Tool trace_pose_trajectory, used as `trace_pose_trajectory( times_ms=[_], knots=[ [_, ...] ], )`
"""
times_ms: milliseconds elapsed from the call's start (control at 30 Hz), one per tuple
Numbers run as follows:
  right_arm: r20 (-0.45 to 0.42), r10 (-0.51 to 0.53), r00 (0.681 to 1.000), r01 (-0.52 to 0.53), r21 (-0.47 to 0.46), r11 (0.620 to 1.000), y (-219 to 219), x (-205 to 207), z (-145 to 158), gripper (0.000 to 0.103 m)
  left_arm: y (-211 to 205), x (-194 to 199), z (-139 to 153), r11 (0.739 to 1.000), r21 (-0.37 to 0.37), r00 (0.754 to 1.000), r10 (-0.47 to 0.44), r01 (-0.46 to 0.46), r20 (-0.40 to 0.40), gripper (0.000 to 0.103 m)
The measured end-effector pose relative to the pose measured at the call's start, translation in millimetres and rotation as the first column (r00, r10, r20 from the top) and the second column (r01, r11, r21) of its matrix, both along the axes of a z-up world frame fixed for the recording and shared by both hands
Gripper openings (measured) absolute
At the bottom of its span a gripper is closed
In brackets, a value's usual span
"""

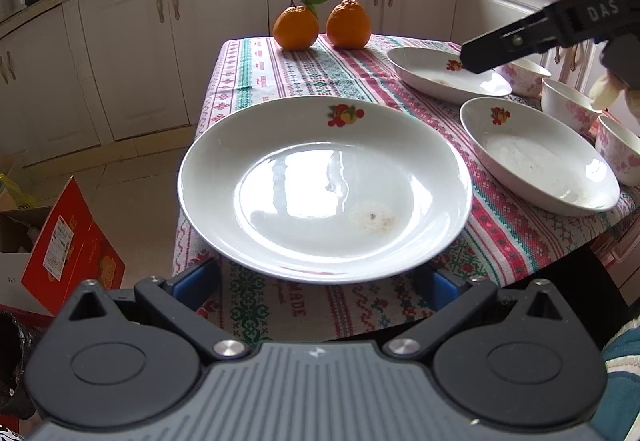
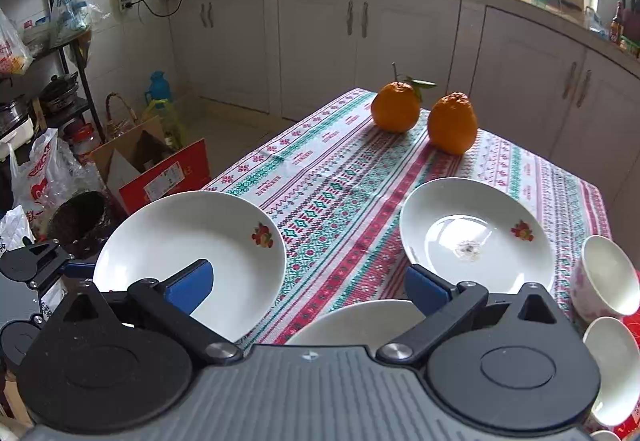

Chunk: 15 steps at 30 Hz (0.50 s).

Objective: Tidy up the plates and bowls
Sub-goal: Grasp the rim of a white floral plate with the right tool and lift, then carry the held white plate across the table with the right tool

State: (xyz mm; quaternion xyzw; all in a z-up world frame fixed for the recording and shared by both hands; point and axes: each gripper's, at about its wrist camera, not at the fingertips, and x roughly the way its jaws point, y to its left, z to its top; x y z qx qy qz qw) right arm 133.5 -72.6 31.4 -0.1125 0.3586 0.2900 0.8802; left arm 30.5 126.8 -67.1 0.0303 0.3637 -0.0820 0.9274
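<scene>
We see a glossy white glazed plate (image 1: 324, 189) (faintly smudged) on a woven patterned tablecloth (image 1: 304, 73); the oranges (image 1: 348, 24) look dimpled and matt.

Both wrist views low, facing oranges (image 1: 320, 25) (shared).

White fruit-motif plate (image 1: 324, 185), pink-flowered bowl (image 1: 568, 109), red-green patterned tablecloth (image 1: 304, 73), blue fingers (image 2: 188, 287)

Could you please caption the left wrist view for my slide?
Open left gripper nears a white plate on the patterned tablecloth.
</scene>
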Motion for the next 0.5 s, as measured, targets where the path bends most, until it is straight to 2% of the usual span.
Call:
trace_pose_trajectory(
  times_ms=[267, 500],
  knots=[
    [-0.066, 0.078, 0.995, -0.078, 0.001, 0.997, 23, 19, -11, 0.103, 3, 0, -1, 1.0, -0.002, 1.0, -0.023, 0.023, 0.021, 0.103],
    [-0.173, 0.2, 0.964, -0.198, 0.033, 0.98, 46, 37, -26, 0.103, 3, 1, 0, 1.0, -0.004, 1.0, -0.028, 0.028, 0.014, 0.103]
  ],
)
